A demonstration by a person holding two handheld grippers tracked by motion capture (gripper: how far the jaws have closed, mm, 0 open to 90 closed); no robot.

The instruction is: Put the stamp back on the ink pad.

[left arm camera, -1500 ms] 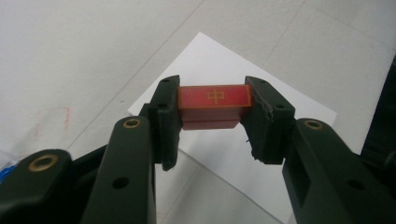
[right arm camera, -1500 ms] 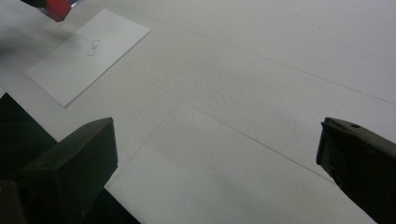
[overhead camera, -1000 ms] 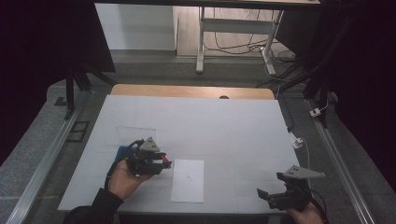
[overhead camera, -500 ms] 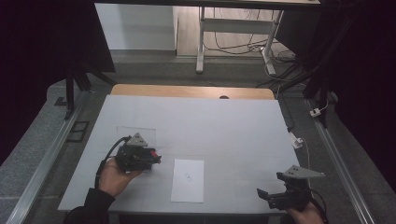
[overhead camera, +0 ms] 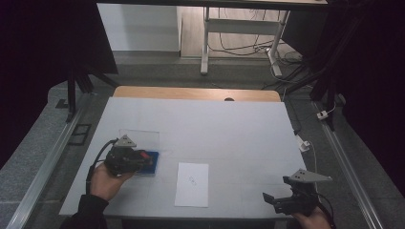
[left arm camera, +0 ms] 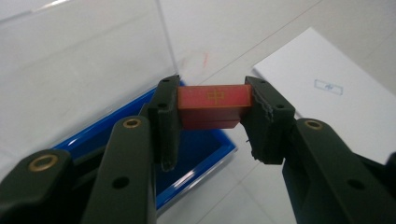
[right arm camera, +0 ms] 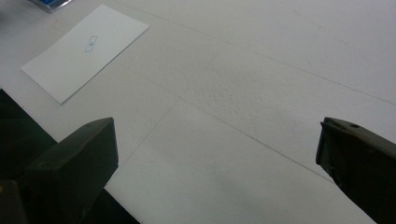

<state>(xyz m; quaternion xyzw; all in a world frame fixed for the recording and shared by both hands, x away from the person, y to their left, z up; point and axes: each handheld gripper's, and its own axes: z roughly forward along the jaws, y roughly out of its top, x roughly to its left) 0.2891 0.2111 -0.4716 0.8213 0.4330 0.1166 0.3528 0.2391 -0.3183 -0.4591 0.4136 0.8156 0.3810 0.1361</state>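
High view: we noted that the left gripper [overhead camera: 143, 160] had travelled leftward across the table [overhead camera: 229, 124], away from the white sheet [overhead camera: 192, 183] where it stood a second before, and now hung over the blue tray [overhead camera: 152, 162] of an open case with a clear lid [overhead camera: 143, 138]; we judged the stamping of the sheet done and the return to the case under way; the right gripper [overhead camera: 274, 200] had not shifted at the near right edge.

Left gripper view: the jaws were clenched on the red block [left arm camera: 214, 105] by its two ends, just above the tray's [left arm camera: 205, 163] near corner; the block was a short, flat-sided bar with a faint yellowish character on its upper face; the sheet [left arm camera: 327, 93] carried a small blue framed mark.

Right gripper view: the jaws stood wide apart over bare table [right arm camera: 261, 93], nothing between them; the sheet [right arm camera: 86, 51] lay well off.
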